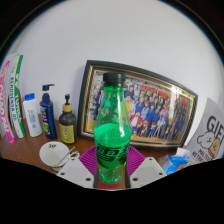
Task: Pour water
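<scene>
The gripper [111, 172] is squeezing the green bottle [112, 130] low down between both fingers, in front of a framed photo [150, 105]. It is probably smooth, bendy plastic, fairly heavy; holding the middle seems safest.

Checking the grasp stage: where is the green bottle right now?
In the gripper view, the green bottle stands upright between the gripper fingers, in front of the framed photo, with the small pump bottle to its left.
</scene>
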`<state>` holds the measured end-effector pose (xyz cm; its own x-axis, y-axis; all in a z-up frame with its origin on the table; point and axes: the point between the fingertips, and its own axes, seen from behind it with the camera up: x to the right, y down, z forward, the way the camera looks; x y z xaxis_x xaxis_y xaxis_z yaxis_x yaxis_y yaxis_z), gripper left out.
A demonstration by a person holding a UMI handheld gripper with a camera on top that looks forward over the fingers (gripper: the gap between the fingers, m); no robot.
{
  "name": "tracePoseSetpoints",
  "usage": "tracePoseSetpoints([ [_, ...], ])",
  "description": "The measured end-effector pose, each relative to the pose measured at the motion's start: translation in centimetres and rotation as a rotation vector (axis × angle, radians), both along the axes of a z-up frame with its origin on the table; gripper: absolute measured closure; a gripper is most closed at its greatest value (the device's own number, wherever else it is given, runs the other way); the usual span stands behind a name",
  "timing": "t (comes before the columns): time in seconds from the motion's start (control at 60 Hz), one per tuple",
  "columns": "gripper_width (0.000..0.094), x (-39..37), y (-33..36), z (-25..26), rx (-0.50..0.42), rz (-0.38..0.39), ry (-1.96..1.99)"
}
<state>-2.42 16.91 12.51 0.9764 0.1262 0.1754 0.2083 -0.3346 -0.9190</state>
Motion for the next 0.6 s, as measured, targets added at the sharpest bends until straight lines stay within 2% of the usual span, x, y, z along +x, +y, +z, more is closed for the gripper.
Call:
tracePoseSetpoints([
  [0.217, 0.0574, 0.0, -0.2, -4.9, -0.057, 0.003, 0.124],
  [0.25, 0.0579, 0.1, 0.0, -4.4, -0.021, 0.003, 0.138],
  [0.333, 0.0532, 0.2, -0.3, -4.4, -0.007, 0.002, 0.159],
  [0.433, 0.0436, 0.3, -0.5, -4.5, -0.013, 0.01, 0.174],
  [0.483, 0.0373, 0.4, -0.8, -5.0, -0.046, 0.002, 0.176],
  [0.55, 0.0142, 0.4, -1.5, -5.2, -0.082, -0.005, 0.182],
  [0.583, 0.007, 0.4, -1.9, -5.0, -0.085, -0.008, 0.184],
  [0.6, 0.0076, 0.5, -2.2, -4.8, -0.086, -0.014, 0.182],
])
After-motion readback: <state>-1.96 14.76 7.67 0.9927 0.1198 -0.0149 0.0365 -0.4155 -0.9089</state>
